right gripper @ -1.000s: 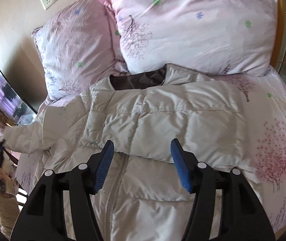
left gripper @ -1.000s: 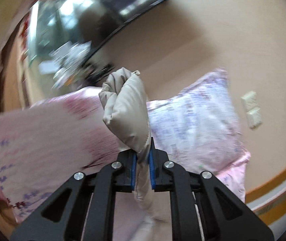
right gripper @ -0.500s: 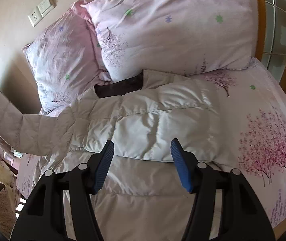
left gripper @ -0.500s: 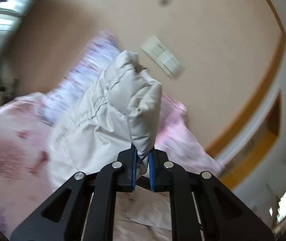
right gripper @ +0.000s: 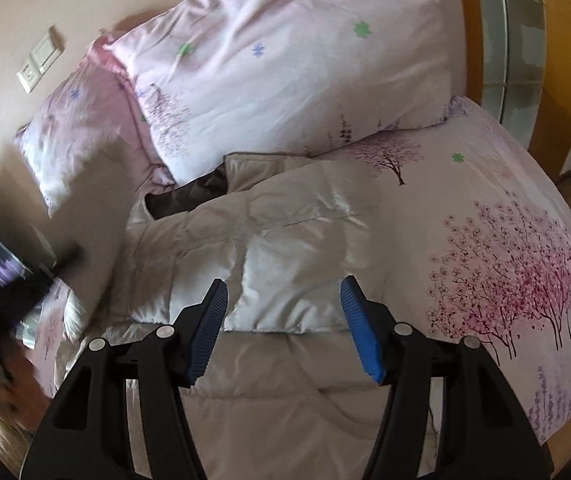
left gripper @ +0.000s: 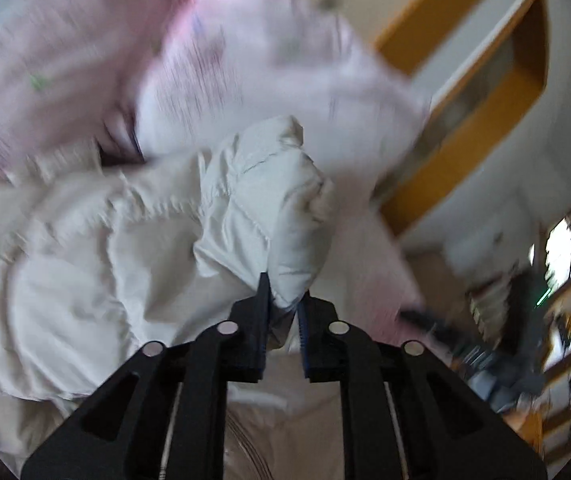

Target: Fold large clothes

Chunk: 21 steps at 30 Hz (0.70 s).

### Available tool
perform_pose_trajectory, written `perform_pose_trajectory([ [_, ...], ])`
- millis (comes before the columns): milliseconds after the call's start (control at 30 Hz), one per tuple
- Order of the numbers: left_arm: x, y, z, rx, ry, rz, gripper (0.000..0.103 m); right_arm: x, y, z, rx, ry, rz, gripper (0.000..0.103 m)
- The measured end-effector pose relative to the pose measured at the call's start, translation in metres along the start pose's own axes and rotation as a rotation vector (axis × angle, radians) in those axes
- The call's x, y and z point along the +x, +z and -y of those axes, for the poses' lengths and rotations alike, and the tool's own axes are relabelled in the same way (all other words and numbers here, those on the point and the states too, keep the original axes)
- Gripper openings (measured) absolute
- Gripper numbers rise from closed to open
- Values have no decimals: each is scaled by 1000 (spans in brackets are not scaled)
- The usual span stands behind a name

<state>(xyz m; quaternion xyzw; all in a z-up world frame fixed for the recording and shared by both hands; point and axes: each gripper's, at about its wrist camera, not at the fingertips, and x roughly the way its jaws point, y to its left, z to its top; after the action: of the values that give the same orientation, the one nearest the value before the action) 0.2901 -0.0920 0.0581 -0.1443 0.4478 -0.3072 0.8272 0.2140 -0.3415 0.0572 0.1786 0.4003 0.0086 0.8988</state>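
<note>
Cream quilted nylon fills both my views: the puffy jacket (right gripper: 269, 240) lies on the bed (right gripper: 525, 208), its collar end up against the two pink floral pillows (right gripper: 285, 60) at the headboard, dark lining showing at the neck. One sleeve is already folded across the chest, and its cuff end sits just ahead of my right-hand tool.

My left gripper (left gripper: 284, 300) has the other sleeve's cuff (left gripper: 285, 216) bunched up between its fingers. The jaws have just been opening; they now stand only a narrow way apart, and the padded cuff still fills the gap and bulges up above the tips. The blue pads (left gripper: 303, 328) look as if they still touch the cloth on both sides, though the view is smeared by motion and I cannot say how firmly they press. Beyond the cuff, the sleeve runs to the left into the body of the jacket, which lies under it.

My right gripper (right gripper: 284, 312) is held above the jacket with its jaws set well apart, somewhat over half of their spread. Nothing is between its blue fingers (right gripper: 359, 332); the folded sleeve's end shows in the gap but lies below them on the garment. I cannot tell whether the tips brush the cloth.

At the left edge of the right view a dark blurred shape crosses over the bedside, too smeared for me to make out. A wall switch plate (right gripper: 41, 60) sits above the far pillow.
</note>
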Motion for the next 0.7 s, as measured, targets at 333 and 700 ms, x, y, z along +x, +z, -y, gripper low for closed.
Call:
perform_pose_trajectory([
  [333,-66,-33,2,127,-47,46,80,34,7,-26,-4,181,-133,60],
  [700,-200,-88,-101,91,372,285,91,108,-5,-65,28,297,-349,48],
])
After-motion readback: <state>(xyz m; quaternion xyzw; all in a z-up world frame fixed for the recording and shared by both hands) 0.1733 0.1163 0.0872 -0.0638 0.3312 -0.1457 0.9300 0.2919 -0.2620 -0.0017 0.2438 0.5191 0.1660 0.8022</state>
